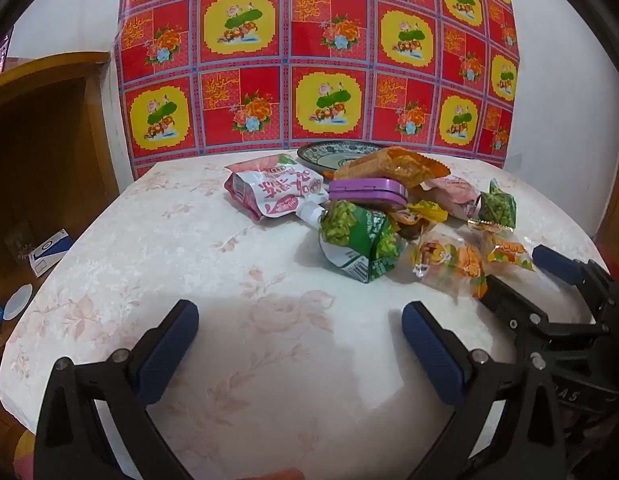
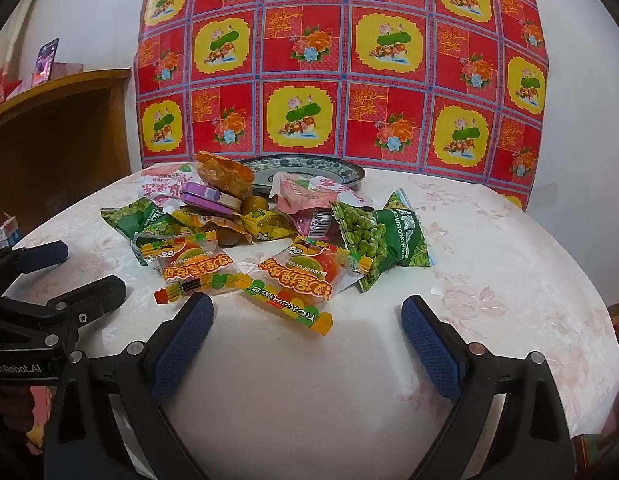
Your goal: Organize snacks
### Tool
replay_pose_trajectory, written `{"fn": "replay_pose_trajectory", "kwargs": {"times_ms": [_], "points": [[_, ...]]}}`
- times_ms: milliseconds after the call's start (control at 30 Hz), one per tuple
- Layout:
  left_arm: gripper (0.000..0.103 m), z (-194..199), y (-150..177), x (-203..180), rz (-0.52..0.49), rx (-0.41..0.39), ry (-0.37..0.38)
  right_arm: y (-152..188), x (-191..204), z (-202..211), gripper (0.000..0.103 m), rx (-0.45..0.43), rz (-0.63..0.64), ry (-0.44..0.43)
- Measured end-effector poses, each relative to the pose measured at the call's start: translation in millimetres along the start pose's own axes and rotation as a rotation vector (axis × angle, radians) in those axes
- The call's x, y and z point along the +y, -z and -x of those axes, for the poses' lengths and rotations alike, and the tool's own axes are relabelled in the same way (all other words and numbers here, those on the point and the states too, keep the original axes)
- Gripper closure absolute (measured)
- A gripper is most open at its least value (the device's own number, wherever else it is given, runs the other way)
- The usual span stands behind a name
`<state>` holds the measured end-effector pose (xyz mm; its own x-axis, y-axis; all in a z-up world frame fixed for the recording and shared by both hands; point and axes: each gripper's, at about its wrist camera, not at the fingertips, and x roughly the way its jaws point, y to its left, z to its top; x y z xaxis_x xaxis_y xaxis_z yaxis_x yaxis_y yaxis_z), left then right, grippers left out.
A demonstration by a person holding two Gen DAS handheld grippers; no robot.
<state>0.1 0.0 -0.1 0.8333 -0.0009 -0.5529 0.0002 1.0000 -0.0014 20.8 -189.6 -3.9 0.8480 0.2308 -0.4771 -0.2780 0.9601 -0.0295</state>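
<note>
A pile of snacks lies at the far middle of the round table (image 1: 149, 240). It holds a pink bag (image 1: 277, 192), a purple tin (image 1: 365, 190), an orange packet (image 1: 393, 164), a green pea bag (image 1: 357, 240) and clear gummy packets (image 1: 449, 264). Behind the pile stands a patterned plate (image 1: 333, 154). My left gripper (image 1: 299, 316) is open over bare cloth, short of the pile. In the right wrist view my right gripper (image 2: 307, 308) is open, just short of a gummy packet (image 2: 305, 276), with a second gummy packet (image 2: 185, 260) and a green pea bag (image 2: 377, 236) nearby. Nothing is between either pair of fingers.
A red and yellow flowered cloth (image 1: 317, 60) hangs on the wall behind the table. A brown wooden cabinet (image 1: 41, 128) stands to the left, with small boxes (image 1: 49, 256) low beside it. The other gripper shows at each view's edge: right gripper (image 1: 517, 276), left gripper (image 2: 85, 268).
</note>
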Motion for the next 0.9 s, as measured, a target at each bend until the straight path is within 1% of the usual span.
{"fn": "replay_pose_trajectory", "kwargs": {"times_ms": [167,900], "points": [[0.000,-0.4,-0.5,-0.5,0.003,0.000,-0.004,2.3,1.3,1.5,0.007,-0.017,0.000,0.010],[0.000,1.3,1.4,1.7,0.004,0.001,-0.006,0.5,1.0,-0.4,0.007,-0.006,-0.003,0.009]]}}
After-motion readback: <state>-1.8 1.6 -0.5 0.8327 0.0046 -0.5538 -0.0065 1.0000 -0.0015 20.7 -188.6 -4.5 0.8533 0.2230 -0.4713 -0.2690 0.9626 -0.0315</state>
